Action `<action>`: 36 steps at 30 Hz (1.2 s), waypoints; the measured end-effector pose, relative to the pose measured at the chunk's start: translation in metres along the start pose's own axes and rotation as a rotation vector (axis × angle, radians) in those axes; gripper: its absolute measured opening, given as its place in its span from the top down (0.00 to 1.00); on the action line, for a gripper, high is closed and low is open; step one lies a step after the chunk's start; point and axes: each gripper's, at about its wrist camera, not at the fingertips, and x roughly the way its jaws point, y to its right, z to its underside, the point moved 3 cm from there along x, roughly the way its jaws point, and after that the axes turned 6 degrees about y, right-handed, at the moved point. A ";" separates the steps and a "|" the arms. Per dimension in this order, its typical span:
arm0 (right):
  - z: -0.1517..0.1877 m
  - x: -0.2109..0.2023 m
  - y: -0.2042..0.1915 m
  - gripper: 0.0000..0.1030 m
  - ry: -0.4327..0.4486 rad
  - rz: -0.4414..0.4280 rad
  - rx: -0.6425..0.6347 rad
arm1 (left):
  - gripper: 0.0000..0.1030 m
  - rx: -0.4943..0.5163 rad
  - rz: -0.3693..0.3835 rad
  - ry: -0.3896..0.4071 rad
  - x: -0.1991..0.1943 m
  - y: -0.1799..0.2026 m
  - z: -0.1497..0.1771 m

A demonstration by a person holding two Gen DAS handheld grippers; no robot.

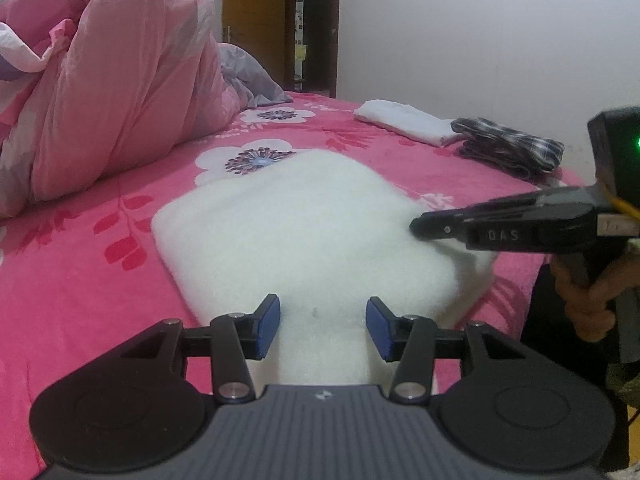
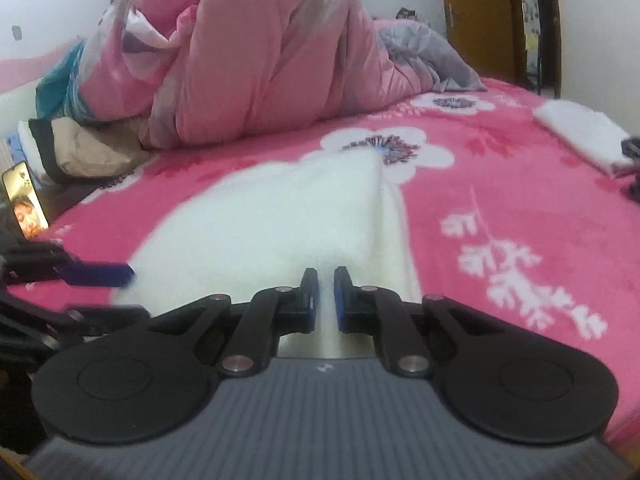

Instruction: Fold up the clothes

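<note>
Jaws of the left gripper (image 1: pixel 323 327) are standing apart, their blue pads (image 1: pixel 269 326) flanking the near edge of the white fleece garment (image 1: pixel 304 232) without squeezing it. Jaws of the right gripper (image 2: pixel 326 296) are sitting almost together, pinching a thin raised ridge of that same white fleece garment (image 2: pixel 280 216), which is lifting into a peak just ahead of the tips.

Beyond both pairs of jaws the garment is lying spread on the pink floral bedspread (image 1: pixel 80 292). In the left wrist view the right gripper (image 1: pixel 418 226) is reaching in from the right side, its tip touching the garment's right edge, with a hand (image 1: pixel 592 300) gripping its handle. In the right wrist view the left gripper (image 2: pixel 116 274) is showing blurred at the left, near the garment's near-left corner.

Farther ahead and to the right of the left jaws, a folded white cloth (image 1: pixel 404 120) and a folded plaid garment (image 1: pixel 512 148) are lying side by side, touching. A bunched pink quilt (image 1: pixel 112 80) is piling up ahead to the left.
</note>
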 end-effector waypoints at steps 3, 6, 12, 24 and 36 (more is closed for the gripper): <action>0.002 -0.002 -0.001 0.94 -0.004 -0.003 -0.001 | 0.50 -0.009 0.015 0.005 0.000 -0.001 0.000; 0.001 -0.001 0.000 0.94 -0.016 -0.005 0.010 | 0.50 -0.038 0.036 0.011 -0.003 -0.005 -0.005; -0.001 0.002 0.003 0.94 -0.039 -0.008 0.035 | 0.50 -0.035 0.056 0.081 -0.005 -0.011 -0.025; -0.008 0.005 -0.002 0.94 -0.086 0.012 0.010 | 0.44 -0.046 0.019 0.017 0.027 -0.015 -0.018; -0.023 0.023 -0.007 0.83 -0.046 -0.013 0.012 | 0.42 -0.077 0.007 0.014 0.027 -0.015 -0.018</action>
